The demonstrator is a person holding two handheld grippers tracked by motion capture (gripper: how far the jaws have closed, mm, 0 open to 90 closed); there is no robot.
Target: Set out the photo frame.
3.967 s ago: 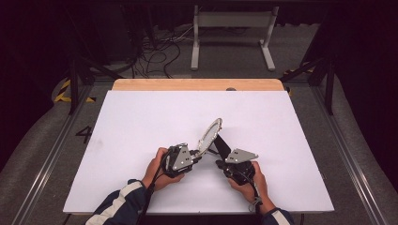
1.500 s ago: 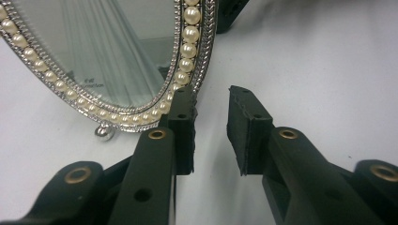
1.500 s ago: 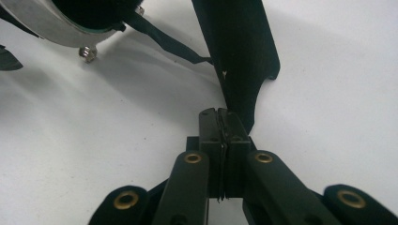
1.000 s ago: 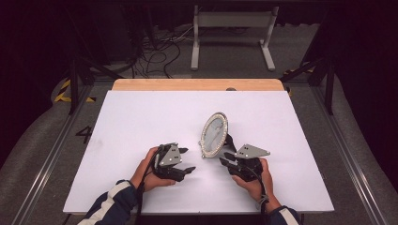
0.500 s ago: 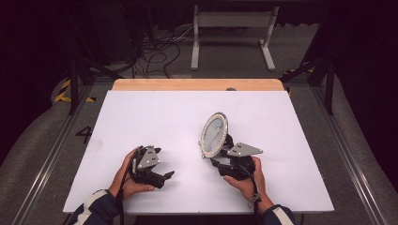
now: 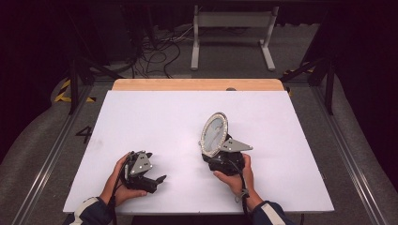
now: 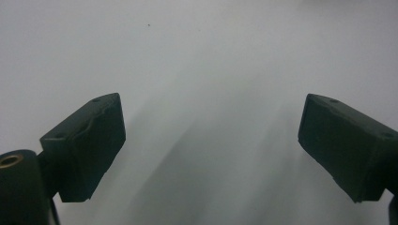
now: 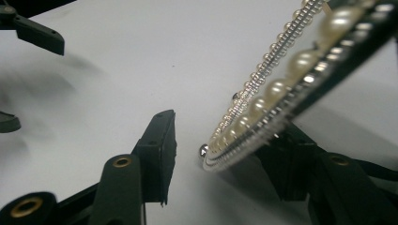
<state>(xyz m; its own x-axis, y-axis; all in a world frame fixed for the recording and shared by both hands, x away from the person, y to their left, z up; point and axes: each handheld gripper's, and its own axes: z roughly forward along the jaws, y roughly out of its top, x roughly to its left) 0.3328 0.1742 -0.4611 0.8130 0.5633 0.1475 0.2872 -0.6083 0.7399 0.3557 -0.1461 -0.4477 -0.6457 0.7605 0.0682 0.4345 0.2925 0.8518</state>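
Pearl-rimmed oval mirror (image 6: 214,134): stood on edge right of counter (image 6: 155,117) centre, between just-opened right gripper (image 6: 212,157) jaws, unpinched. Judged light, stiff, fragile; rim-grasp advised. Left gripper (image 6: 158,180) jaws just opened wide, empty.

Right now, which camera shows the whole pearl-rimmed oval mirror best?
The high view: the whole mirror stands tilted by the right tool. The right gripper view gives a close-up of its pearl rim; the left gripper view shows white table.

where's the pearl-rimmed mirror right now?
High view: the pearl-rimmed mirror stands tilted on the white table, right of centre, between the right gripper fingers; the left gripper sits apart to its left.
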